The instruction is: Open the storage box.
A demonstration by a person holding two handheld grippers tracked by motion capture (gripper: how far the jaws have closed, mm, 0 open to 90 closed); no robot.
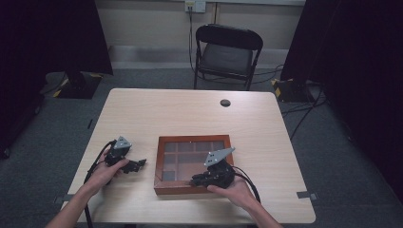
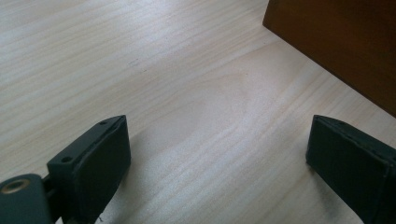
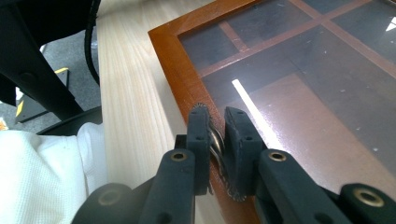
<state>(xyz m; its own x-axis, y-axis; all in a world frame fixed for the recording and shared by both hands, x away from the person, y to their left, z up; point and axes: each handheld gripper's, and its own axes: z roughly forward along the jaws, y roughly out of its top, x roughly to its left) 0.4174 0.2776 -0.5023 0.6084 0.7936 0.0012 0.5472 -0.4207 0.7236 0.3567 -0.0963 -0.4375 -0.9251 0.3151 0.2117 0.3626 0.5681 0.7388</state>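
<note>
A brown wooden box (image 1: 159,161) with a glass lid over several compartments lies on the table near its front edge. My right gripper (image 1: 196,180) rests at the box's front rim. In the right gripper view its jaws (image 3: 217,116) stand nearly together, pinching a small silvery metal clasp (image 3: 216,142) on the wooden rim (image 3: 175,51), beside the glass (image 3: 299,93). My left gripper (image 1: 140,164) lies on the table just left of the box, pointing toward it. Its jaws (image 2: 217,158) stand wide apart over bare wood, with the box's side wall (image 2: 345,42) just ahead.
The light wooden table (image 1: 190,114) has a round cable hole (image 1: 225,102) at its far side. A black folding chair (image 1: 228,52) stands behind the table. Cables run across the grey floor at the right. A white sleeve (image 3: 42,177) lies close to my right gripper.
</note>
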